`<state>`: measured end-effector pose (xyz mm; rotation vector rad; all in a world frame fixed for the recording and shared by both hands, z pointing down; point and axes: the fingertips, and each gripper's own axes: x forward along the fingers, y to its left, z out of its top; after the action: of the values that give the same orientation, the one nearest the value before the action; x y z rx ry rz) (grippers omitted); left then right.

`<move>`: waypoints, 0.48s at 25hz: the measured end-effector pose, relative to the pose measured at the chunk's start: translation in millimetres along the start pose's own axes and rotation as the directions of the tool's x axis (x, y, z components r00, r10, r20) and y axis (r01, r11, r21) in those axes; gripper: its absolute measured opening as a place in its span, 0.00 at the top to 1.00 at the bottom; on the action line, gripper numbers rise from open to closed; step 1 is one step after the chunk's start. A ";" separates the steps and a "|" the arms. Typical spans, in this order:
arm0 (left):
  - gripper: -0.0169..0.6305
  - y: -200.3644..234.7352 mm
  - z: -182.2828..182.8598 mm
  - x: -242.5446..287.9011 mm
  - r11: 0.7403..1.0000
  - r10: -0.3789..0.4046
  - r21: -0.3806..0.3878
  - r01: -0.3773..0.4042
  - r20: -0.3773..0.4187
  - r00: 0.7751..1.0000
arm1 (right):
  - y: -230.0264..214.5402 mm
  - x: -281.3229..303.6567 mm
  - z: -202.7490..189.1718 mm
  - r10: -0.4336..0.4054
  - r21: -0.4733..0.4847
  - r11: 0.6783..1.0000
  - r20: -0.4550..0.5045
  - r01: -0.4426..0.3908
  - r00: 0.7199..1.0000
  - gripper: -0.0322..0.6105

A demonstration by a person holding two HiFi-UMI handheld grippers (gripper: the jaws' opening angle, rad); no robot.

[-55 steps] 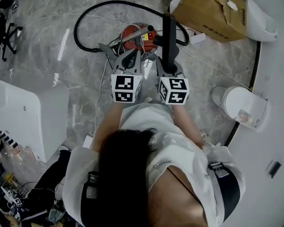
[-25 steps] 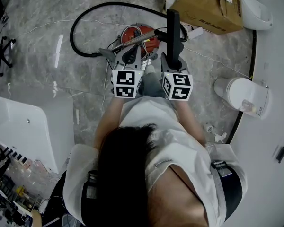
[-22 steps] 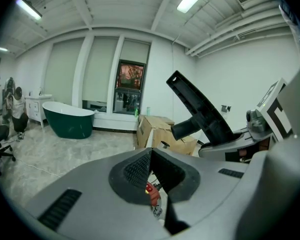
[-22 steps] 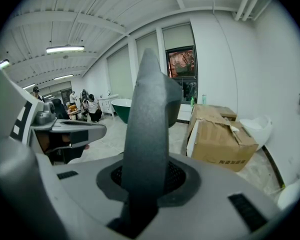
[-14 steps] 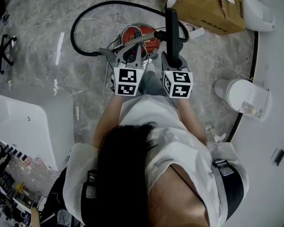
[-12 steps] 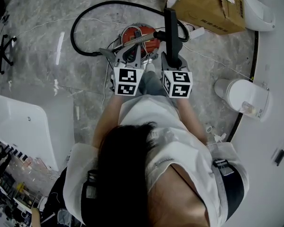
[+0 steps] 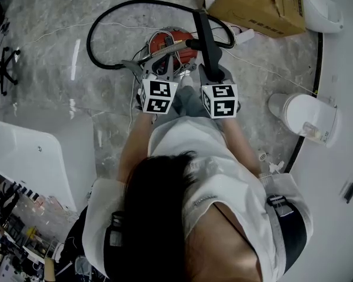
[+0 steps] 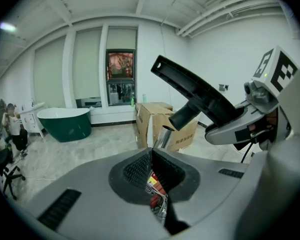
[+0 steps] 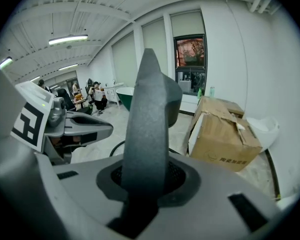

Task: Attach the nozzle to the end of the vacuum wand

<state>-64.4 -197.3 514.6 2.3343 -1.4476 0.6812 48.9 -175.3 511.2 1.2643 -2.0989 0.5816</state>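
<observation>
Nozzle (image 9: 146, 114) in right claw (image 9: 145, 178) — socket edge near wand tip (image 8: 163, 136).

floor (image 7: 47, 81): grey marble | on it: red vacuum (image 7: 166, 40), black hose (image 7: 89, 38), cardboard box (image 7: 259, 4)

Seen from above, a person (image 7: 182, 216) holds two tools over a grey stone floor (image 7: 106, 98). The right tool (image 7: 210, 69) grips a long black nozzle (image 7: 201, 34). Its side socket sits close to the tip of a metal wand (image 7: 172, 47) that runs past the left tool (image 7: 156, 63). Below are a red vacuum cleaner (image 7: 163, 38) and its looped black hose (image 7: 141, 1).
</observation>
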 end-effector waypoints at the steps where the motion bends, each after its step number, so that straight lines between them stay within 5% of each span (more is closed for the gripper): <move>1: 0.97 -1.3 -1.5 2.6 1.000 -0.009 0.016 0.009 -0.003 1.000 | -0.9 0.0 -0.7 0.002 -0.001 1.000 -0.002 -0.002 1.000 0.80; 7: 0.97 -8.2 -13.6 21.7 0.992 -0.098 0.077 0.101 -0.038 0.994 | -5.8 -0.5 -0.9 0.015 -0.006 1.000 -0.002 -0.015 1.000 0.80; 12: 0.72 -9.7 -14.1 33.6 0.983 -0.151 0.100 0.155 -0.040 0.988 | -10.6 1.3 -0.7 0.028 -0.007 1.000 -0.009 -0.028 1.000 0.80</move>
<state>-46.2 -211.3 544.6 2.4696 -1.2308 0.7623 58.1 -180.4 513.2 1.2286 -2.1125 0.5906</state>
